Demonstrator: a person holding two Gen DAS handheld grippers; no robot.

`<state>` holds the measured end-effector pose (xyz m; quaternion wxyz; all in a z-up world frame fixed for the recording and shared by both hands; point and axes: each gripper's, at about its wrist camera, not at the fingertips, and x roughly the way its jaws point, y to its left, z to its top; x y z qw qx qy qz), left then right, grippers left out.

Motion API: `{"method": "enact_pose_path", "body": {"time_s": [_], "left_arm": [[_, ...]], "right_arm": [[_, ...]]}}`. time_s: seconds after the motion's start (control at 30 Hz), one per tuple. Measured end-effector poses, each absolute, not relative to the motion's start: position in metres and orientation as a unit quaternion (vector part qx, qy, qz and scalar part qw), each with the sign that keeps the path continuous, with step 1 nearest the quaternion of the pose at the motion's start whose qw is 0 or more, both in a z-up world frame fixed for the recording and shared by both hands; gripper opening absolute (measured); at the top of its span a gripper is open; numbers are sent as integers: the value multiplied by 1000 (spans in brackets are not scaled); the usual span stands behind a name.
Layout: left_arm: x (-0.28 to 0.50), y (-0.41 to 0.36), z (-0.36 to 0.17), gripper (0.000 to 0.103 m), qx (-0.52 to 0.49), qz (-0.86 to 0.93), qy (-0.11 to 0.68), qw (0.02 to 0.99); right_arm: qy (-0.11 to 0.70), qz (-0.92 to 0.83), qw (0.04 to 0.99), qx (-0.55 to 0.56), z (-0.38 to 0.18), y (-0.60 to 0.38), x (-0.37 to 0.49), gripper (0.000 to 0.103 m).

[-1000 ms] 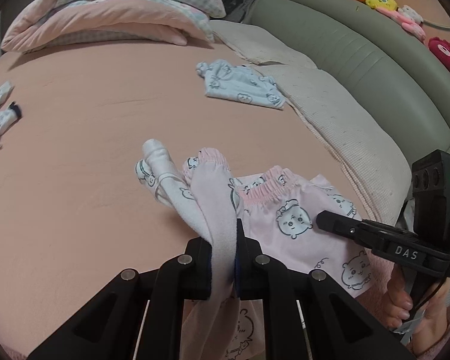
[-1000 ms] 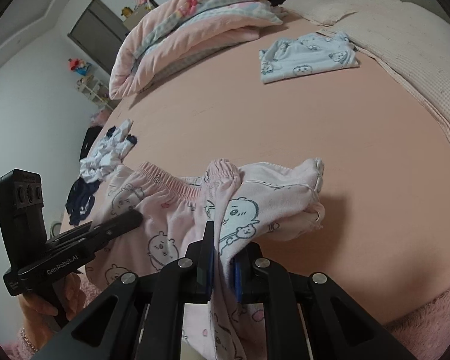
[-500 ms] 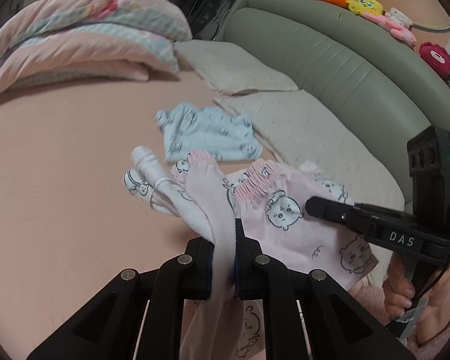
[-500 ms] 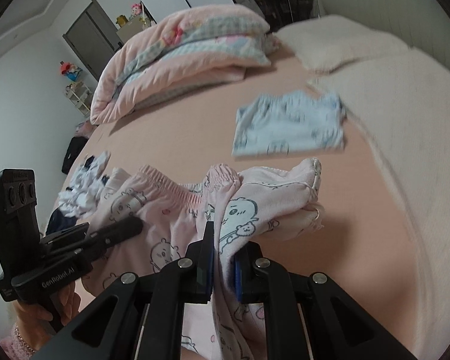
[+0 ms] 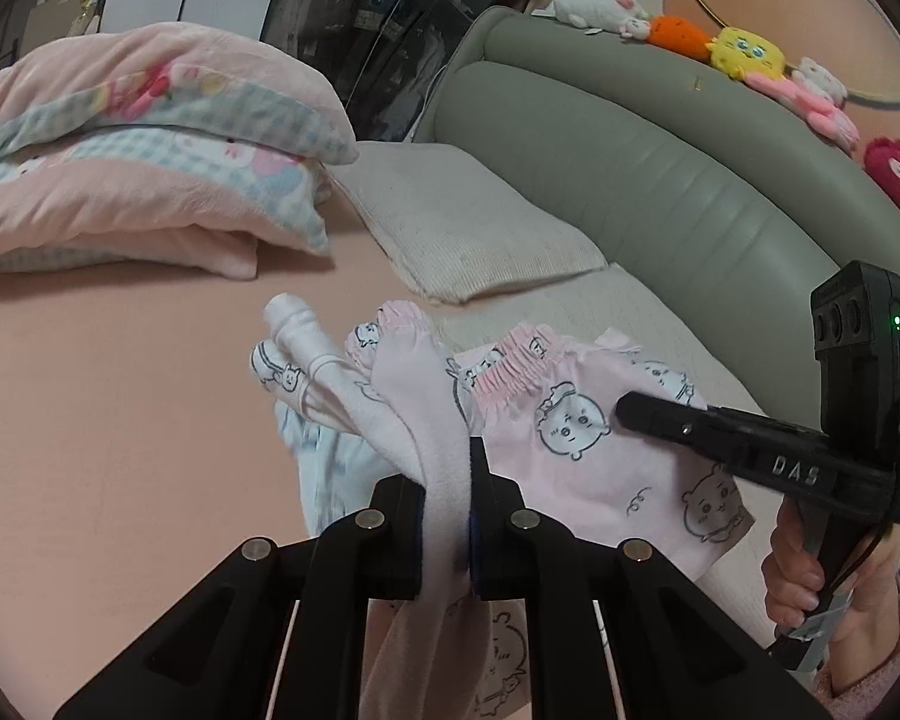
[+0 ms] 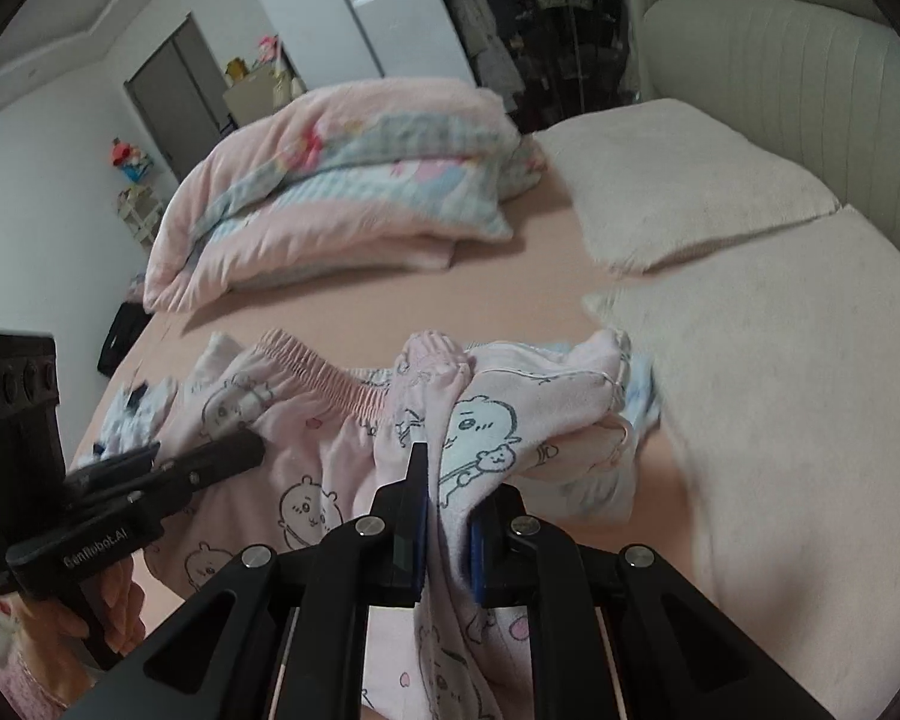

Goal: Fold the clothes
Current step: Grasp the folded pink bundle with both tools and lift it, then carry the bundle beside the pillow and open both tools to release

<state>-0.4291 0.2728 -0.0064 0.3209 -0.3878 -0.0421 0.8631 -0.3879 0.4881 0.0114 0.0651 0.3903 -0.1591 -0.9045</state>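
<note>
A pink pyjama garment (image 5: 576, 462) with bear prints and an elastic waistband hangs bunched between both grippers above the bed. My left gripper (image 5: 444, 510) is shut on a thick fold of its pale pink cloth. My right gripper (image 6: 447, 510) is shut on another fold of the same garment (image 6: 318, 438). Each gripper shows in the other's view: the right gripper (image 5: 630, 411) lies against the cloth, and the left gripper (image 6: 249, 450) does too. A folded light blue garment (image 5: 324, 468) lies on the sheet just beneath, mostly hidden; one edge (image 6: 642, 384) peeks out.
A folded pink quilt (image 5: 138, 180) lies at the back of the pink bed sheet (image 5: 90, 420). Beige pillows (image 5: 468, 228) rest against a grey-green headboard (image 5: 660, 180) topped with plush toys (image 5: 744, 54). Dark clothes (image 6: 120, 336) lie at the bed's far left edge.
Both grippers have carried the pink garment across the bed toward the pillows. The light blue garment, earlier far ahead, now lies right under the held cloth.
</note>
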Motion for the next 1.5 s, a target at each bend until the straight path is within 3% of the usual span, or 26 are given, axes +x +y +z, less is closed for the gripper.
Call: {"method": "enact_pose_path", "body": {"time_s": [0.23,0.43,0.53,0.63,0.7,0.8,0.97,1.0,1.07,1.13,1.27,1.37,1.5], "left_arm": [[-498,291,-52,8,-404,857,-74,311],[-539,294,-140,10,-471,838,-64,267],[-543,286,-170,19,-496,827,-72,256],[-530,274,-151,29,-458,852,-81,241],[-513,271,-129,29,-401,889,-54,216],[-490,294,-113,29,-364,891,-1,271],[-484,328,-151,29,-410,856,75,304],[-488,321,-155,26,-418,854,69,303],[-496,305,-162,13,-431,849,56,301],[-499,282,-151,11,-429,858,31,281],[-486,266,-133,11,-427,852,-11,304],[-474,292,-135,11,-427,841,37,329],[-467,304,-158,15,-442,833,110,313]], "right_arm": [[-155,-907,39,389,-17,532,-459,9],[-186,-872,19,452,-113,550,-505,11],[-197,-847,7,494,-159,557,-515,15],[-220,-857,5,466,-152,565,-503,21],[-212,-879,-23,426,-130,567,-487,23],[-170,-915,-40,363,-100,551,-462,23],[-102,-890,28,443,-133,503,-470,23],[-99,-883,22,459,-143,505,-471,23],[-110,-873,13,476,-159,518,-470,11],[-137,-873,10,468,-155,533,-464,5],[-127,-887,-1,444,-133,527,-444,14],[-102,-886,19,451,-129,501,-436,26],[-64,-873,13,484,-145,488,-425,26]]}}
